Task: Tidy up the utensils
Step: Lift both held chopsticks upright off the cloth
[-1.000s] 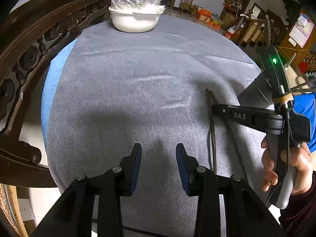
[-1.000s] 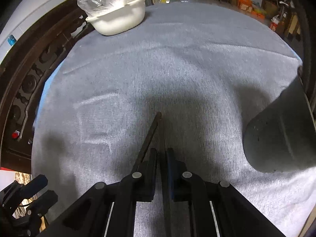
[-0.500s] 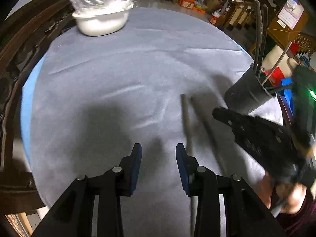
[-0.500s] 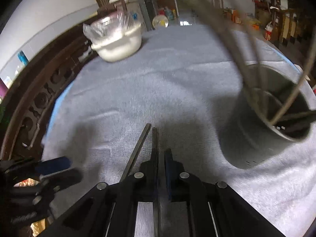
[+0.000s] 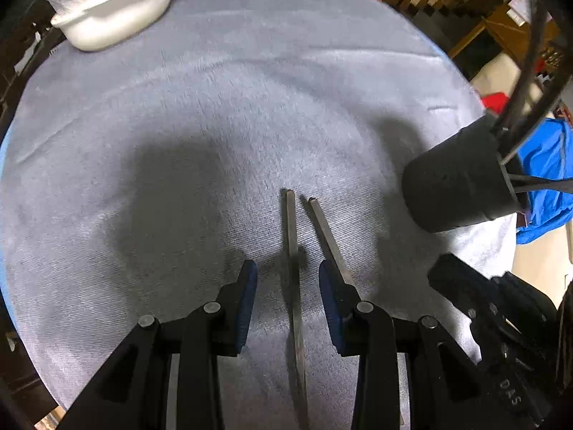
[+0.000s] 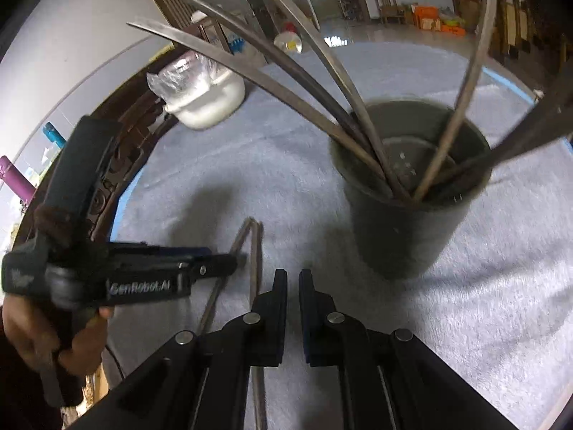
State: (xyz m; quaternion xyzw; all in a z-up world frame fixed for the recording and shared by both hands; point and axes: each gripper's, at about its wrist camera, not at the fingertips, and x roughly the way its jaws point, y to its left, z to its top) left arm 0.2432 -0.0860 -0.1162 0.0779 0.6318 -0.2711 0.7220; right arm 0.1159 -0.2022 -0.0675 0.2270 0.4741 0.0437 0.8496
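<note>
The left gripper [image 5: 288,297] hangs wide open astride one of two chopsticks [image 5: 293,251] lying on the grey cloth [image 5: 179,125], while the right gripper [image 6: 293,308], nearly closed and empty, faces the dark holder [image 6: 404,236] of utensils.

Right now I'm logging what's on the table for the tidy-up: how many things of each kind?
Loose chopsticks on the cloth: 2
Dark utensil holder cup: 1
White bowl with a plastic bag: 1
Utensils standing in the cup: several, overlapping, exact count unclear
Total, leaving those out: 4
</note>
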